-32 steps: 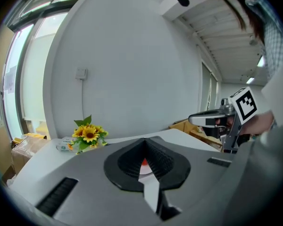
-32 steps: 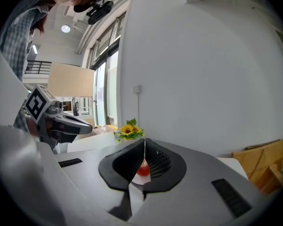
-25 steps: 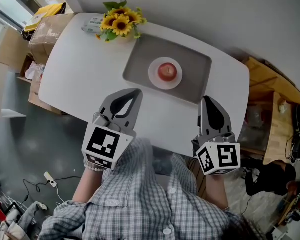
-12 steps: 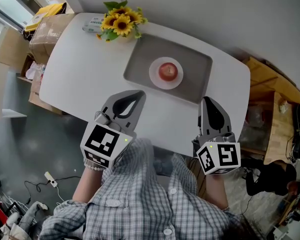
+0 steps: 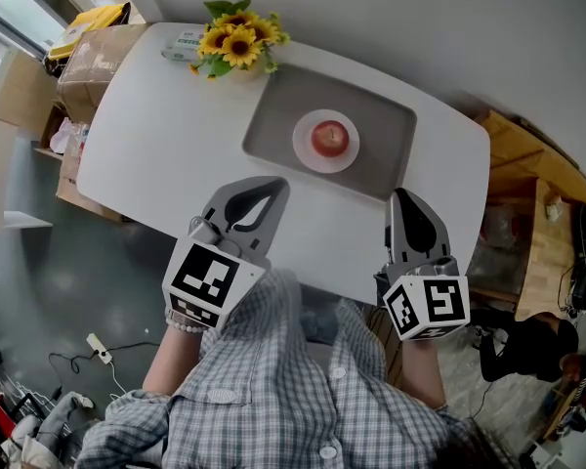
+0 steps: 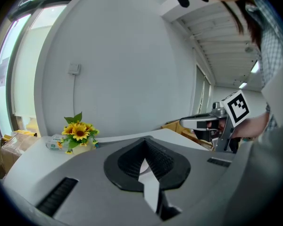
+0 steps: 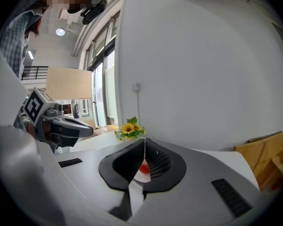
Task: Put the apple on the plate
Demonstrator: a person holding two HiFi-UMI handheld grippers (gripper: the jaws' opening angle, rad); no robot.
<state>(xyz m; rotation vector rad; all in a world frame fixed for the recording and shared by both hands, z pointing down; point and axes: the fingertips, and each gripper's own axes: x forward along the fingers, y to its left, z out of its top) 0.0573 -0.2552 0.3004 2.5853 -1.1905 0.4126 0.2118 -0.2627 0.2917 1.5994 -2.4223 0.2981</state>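
Observation:
A red apple rests on a small white plate, which sits on a grey tray at the far side of the white table. Both grippers hover near the table's front edge, well short of the tray. My left gripper is shut with nothing held, its tips touching. My right gripper is also shut and empty, tips together. In the right gripper view the apple shows through the gap behind the jaws.
A bunch of sunflowers stands at the table's far left corner beside a small packet. Cardboard boxes are stacked left of the table. A wooden bench stands to the right. A wall runs behind the table.
My left gripper has shifted slightly right and forward. The right gripper, apple and plate have stayed where they were.

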